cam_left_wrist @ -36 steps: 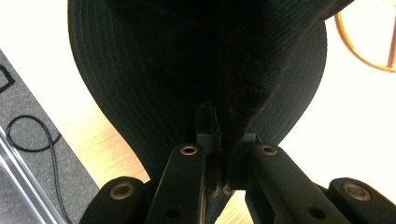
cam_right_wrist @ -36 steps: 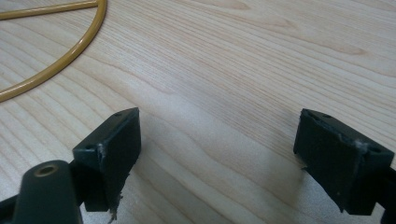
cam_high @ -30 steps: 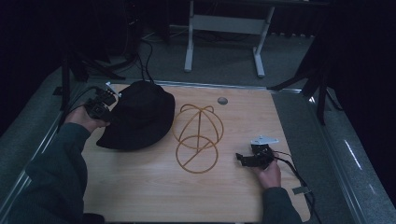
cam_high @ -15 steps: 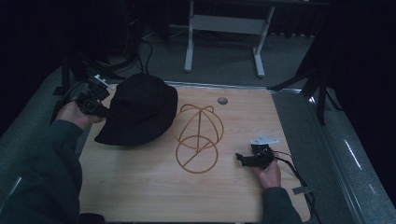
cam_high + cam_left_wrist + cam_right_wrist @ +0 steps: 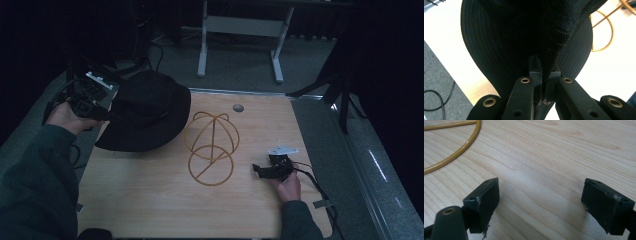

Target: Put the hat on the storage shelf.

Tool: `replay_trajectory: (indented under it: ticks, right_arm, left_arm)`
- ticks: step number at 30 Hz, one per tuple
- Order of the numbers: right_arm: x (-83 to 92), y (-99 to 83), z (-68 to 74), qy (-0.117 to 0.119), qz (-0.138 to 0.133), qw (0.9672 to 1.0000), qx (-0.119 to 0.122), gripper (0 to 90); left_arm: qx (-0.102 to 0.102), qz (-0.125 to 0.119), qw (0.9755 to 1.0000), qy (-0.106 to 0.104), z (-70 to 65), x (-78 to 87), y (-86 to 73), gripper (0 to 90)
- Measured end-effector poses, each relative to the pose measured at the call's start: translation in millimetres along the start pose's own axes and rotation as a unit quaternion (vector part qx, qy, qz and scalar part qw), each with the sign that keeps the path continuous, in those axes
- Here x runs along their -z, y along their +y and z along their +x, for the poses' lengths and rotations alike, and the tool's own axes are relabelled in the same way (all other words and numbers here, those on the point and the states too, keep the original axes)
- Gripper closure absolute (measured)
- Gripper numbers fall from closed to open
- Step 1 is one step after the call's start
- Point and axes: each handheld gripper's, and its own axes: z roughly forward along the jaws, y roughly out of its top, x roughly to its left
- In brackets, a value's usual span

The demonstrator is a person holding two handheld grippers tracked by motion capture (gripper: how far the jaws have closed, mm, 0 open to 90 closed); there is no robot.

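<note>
the left gripper (image 5: 107, 116) pinches the brim of the black hat (image 5: 147, 112), jaws clamped tight on the fabric, at the table's (image 5: 150, 200) left edge. the hat hangs tilted from that one pinch, its far side apparently resting on the wood just beside the gold wire stand (image 5: 211, 148). to do this well, keep the grip deep on the brim, raise the hat until it clears the stand's top, then carry it over and lower the crown squarely onto the wire dome. the right gripper (image 5: 259, 170) rests on the table near the stand's base ring, jaws wide with nothing between them; it could steady that ring. the room is dark, so hat folds blur, and the hat's inside stays hidden.
</note>
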Motion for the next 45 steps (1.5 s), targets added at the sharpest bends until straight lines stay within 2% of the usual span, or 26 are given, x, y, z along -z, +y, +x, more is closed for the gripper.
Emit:
replay_trajectory:
  ticks: [4, 16, 26, 32, 45]
  right_arm:
    - [0.0, 0.0, 0.0, 0.0, 0.0, 1.0, 0.0, 14.8]
    - [0.0, 0.0, 0.0, 0.0, 0.0, 1.0, 0.0, 14.8]
    - [0.0, 0.0, 0.0, 0.0, 0.0, 1.0, 0.0, 14.8]
    - [0.0, 0.0, 0.0, 0.0, 0.0, 1.0, 0.0, 14.8]
    - [0.0, 0.0, 0.0, 0.0, 0.0, 1.0, 0.0, 14.8]
  left_arm:
    - [-0.006, -0.025, 0.9996, -0.013, 2.4, 8.6, 0.8, 87.6]
    - [-0.012, -0.066, 0.9972, -0.033, 5.7, 32.0, 0.5, 87.6]
    - [-0.027, -0.076, 0.9957, -0.047, 2.8, 45.7, 1.2, 87.6]
    - [-0.034, -0.09, 0.9936, -0.06, -0.7, 51.7, 4.5, 87.6]
    - [-0.052, -0.1, 0.9905, -0.078, -10.6, 60.1, 14.0, 87.6]
